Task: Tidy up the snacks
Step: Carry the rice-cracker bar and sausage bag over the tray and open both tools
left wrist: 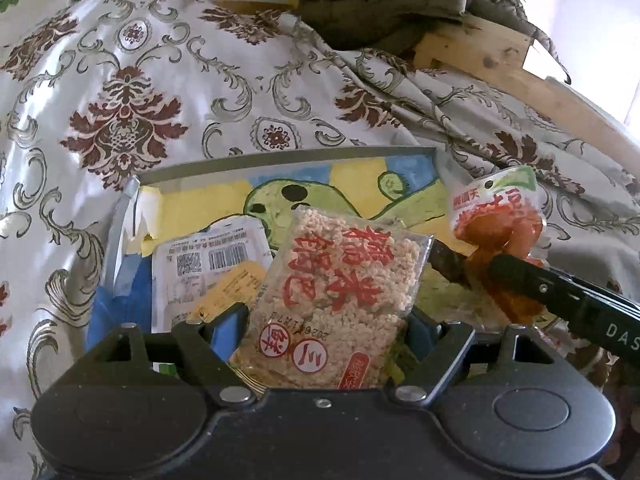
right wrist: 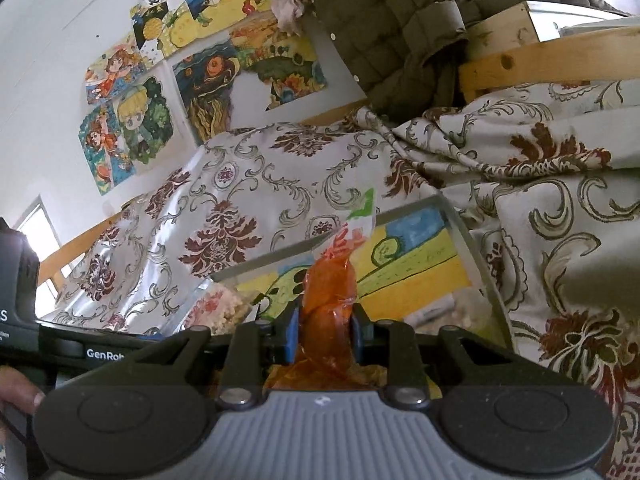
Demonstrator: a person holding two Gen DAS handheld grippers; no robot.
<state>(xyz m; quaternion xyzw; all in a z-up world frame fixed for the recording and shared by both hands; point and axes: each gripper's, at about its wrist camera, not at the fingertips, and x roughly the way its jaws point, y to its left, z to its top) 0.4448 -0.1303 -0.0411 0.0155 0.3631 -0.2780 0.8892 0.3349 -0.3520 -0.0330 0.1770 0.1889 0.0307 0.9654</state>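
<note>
With both packets judged to be on their way into the clear box (left wrist: 280, 156) on the bed, the rice-crisp packet (left wrist: 336, 280) is gripped between widely spread left fingers (left wrist: 236, 320), the orange snack pouch (right wrist: 329, 300) pinched by nearly closed right fingers (right wrist: 291, 334), and release over the box is called for next.

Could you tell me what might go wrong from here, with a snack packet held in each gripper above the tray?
The right gripper pinches only the orange packet's lower end, so it could slip or flop. The rice packet in the left gripper could land on the white packet in the tray, piling rather than sorting.
</note>
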